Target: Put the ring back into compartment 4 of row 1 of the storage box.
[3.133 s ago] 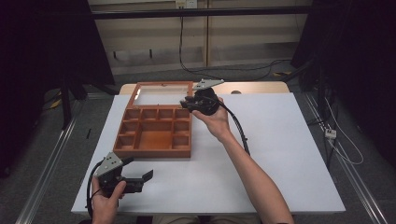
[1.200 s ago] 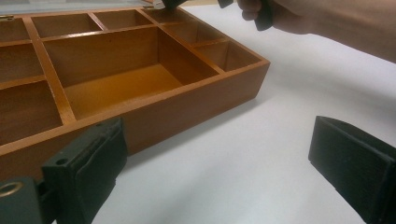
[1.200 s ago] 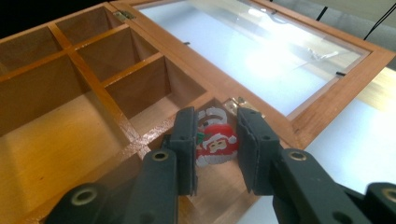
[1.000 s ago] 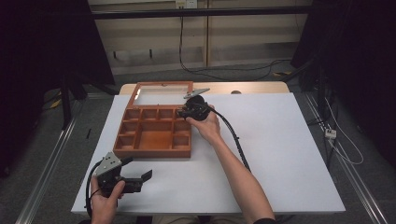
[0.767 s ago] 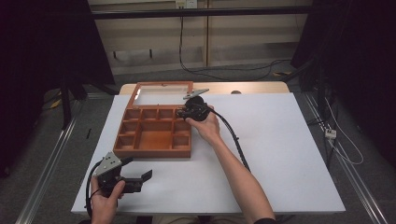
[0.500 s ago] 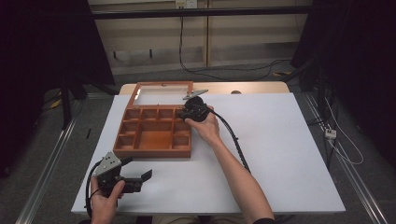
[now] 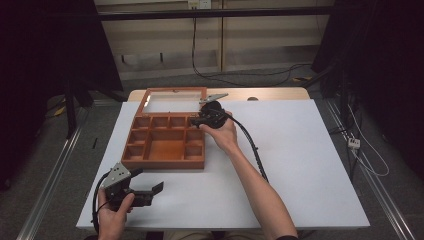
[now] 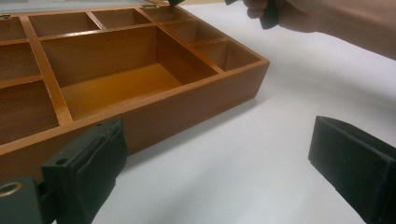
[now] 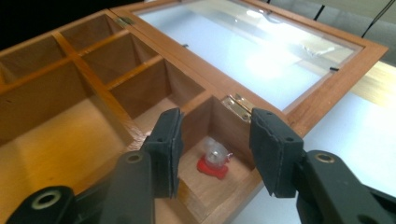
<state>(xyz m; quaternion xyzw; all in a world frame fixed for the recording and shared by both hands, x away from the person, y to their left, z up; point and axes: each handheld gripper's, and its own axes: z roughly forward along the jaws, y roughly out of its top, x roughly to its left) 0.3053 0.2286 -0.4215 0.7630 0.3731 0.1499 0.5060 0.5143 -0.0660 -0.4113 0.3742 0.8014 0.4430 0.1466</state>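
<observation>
A white table (image 7: 300, 165) stands on a grey floor, with a pale panelled wall and trailing cables behind it and dark curtains at both sides. No writing can be read anywhere. Toward the table's far left sits a wooden compartment box (image 7: 165, 145), its glass-paned lid (image 9: 261, 46) folded open flat toward the far edge. The right gripper (image 9: 215, 140) hovers over the box's far right corner compartment beside the brass hinge (image 9: 238, 106); its jaws have just been opening and stand apart, gripping nothing. Below and between them, on that compartment's floor, lies a small red-and-clear piece (image 9: 214, 161). The left gripper (image 7: 150, 192) rests near the table's near left corner, jaws spread wide and empty.
</observation>
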